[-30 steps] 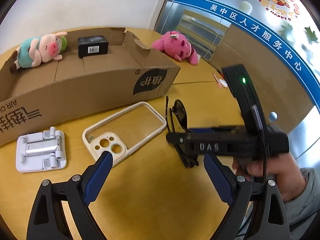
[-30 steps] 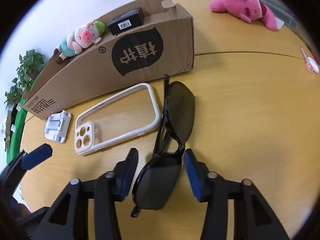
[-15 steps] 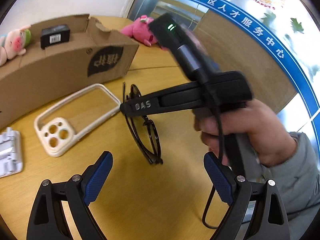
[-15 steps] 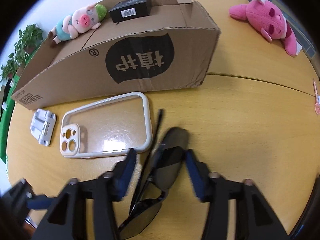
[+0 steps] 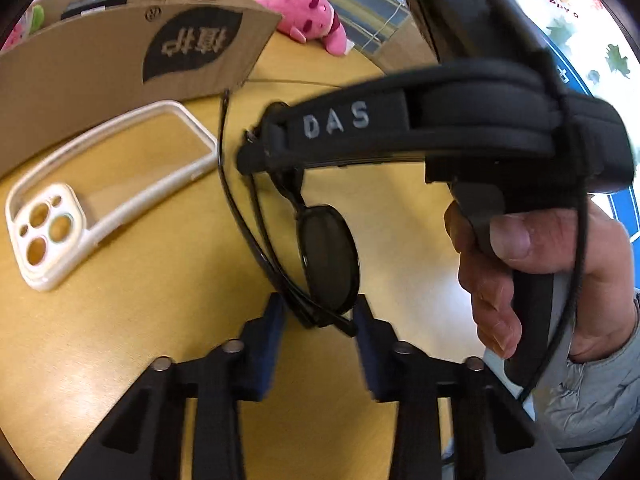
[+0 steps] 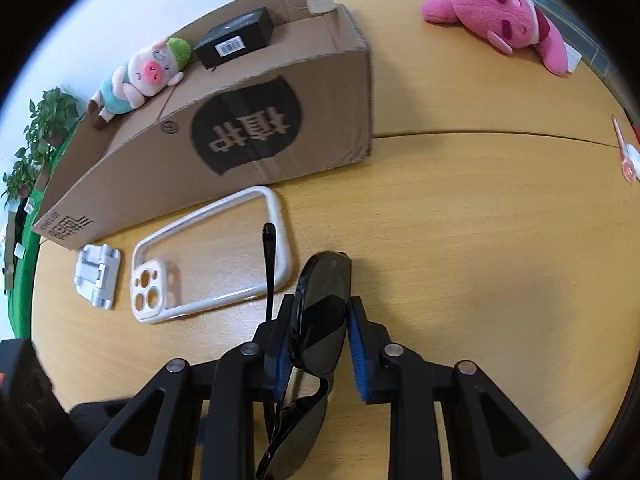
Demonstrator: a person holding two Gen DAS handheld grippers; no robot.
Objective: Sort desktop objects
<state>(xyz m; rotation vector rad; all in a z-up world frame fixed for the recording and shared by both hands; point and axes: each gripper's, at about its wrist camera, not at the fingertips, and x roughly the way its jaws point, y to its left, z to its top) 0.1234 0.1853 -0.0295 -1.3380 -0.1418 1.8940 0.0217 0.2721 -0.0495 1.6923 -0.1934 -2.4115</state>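
Note:
Black sunglasses are clamped at one lens between the pads of my right gripper, lifted above the wooden table. In the left wrist view the same sunglasses hang from the right gripper, and my left gripper has its blue pads closed in on the lower lens end, touching or nearly touching it. A white phone case lies flat on the table left of the glasses. The cardboard box stands behind it.
A pig plush and a black box lie in the cardboard box. A white folding stand lies left of the case. A pink plush is at the far right. A pink utensil lies at the right edge.
My right gripper closed on the sunglasses and lifted them off the table. My left gripper moved in and narrowed from wide open to around the lower lens end.

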